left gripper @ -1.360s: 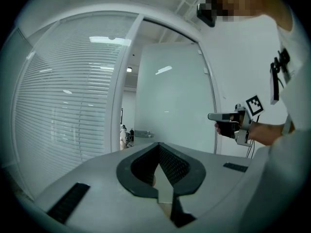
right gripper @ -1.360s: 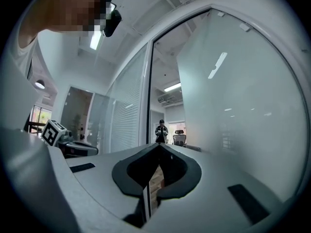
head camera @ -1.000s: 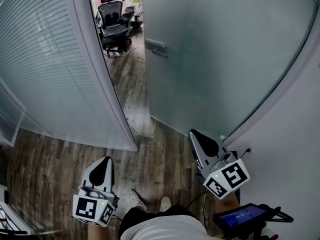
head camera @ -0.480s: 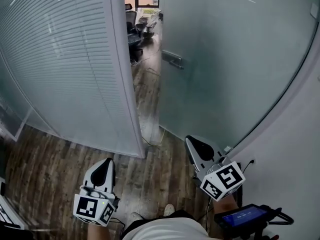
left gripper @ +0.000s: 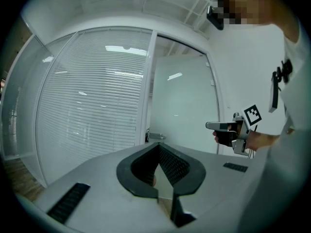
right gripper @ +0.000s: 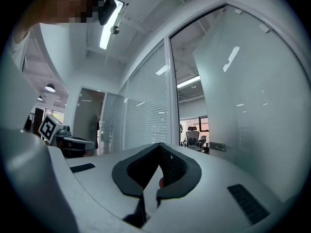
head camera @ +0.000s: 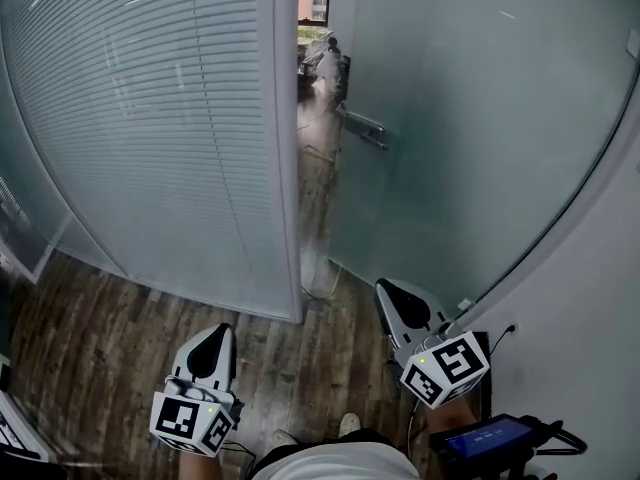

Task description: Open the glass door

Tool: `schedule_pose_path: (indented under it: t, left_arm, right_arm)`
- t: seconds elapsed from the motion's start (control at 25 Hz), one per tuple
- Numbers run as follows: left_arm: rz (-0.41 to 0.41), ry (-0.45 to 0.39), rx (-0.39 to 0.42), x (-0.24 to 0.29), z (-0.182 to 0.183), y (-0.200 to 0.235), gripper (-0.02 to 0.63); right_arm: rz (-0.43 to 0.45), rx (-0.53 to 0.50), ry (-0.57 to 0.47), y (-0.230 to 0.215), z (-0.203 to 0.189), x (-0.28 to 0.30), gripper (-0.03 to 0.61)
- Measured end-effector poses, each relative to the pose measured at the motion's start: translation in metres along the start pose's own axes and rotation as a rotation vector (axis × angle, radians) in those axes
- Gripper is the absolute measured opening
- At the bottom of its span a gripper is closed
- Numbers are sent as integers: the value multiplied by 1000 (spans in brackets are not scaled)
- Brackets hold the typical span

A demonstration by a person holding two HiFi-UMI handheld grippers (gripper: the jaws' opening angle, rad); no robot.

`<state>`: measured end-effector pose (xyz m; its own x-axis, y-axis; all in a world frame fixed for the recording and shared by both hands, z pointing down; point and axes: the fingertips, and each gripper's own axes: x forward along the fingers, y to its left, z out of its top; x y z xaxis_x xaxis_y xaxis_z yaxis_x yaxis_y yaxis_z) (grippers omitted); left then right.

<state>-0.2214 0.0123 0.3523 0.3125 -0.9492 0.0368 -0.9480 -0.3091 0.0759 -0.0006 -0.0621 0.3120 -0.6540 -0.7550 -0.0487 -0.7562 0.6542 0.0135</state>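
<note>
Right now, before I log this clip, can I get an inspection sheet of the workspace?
Surface: wood-plank floor.
Job's things: frosted glass door stands ajar; its handle is untouched.
Clutter: a lit screen device at the person's right side.
Grippers: left hand-held gripper and right hand-held gripper are both shut and empty, apart from the door.
Cables: a thin cable lies on the floor at the door's foot.
Surroundings: glass partition with blinds left of the gap; white wall at right; office chair in the room beyond.
</note>
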Motion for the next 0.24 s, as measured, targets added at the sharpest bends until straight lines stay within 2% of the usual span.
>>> schedule_pose_path:
  t: [0.24]
  left_arm:
    - [5, -17, -4, -20, 27, 0, -2]
  right_arm:
    - [-28, -11, -20, 9, 36, -14, 2]
